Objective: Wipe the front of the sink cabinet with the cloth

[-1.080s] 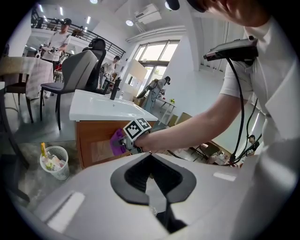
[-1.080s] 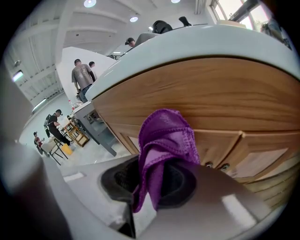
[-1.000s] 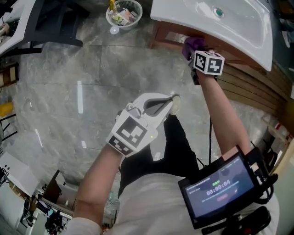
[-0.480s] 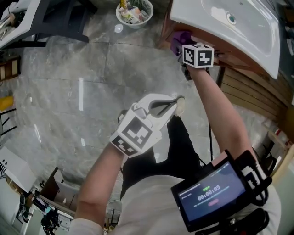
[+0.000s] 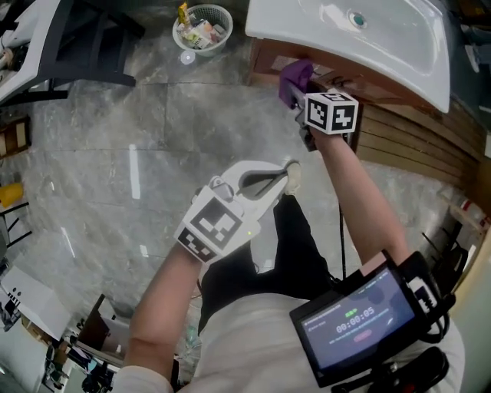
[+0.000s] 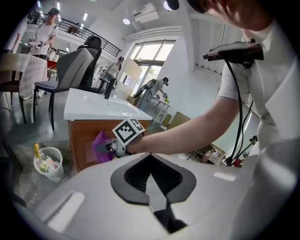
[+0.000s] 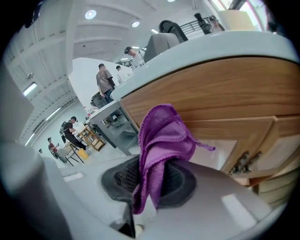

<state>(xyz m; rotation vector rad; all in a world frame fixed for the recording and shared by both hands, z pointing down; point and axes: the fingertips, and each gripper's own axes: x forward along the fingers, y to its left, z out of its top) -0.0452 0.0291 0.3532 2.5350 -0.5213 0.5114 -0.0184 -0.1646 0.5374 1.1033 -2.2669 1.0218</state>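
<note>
In the head view, most of the sink cabinet front (image 5: 265, 60) is hidden under the basin (image 5: 322, 34), itself cut off at the upper edge. The contents of the wastebasket (image 5: 227, 23), upper left, cannot be made out.

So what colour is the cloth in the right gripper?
Purple. The cloth, pinched in the right gripper, shows best in the right gripper view.
</note>
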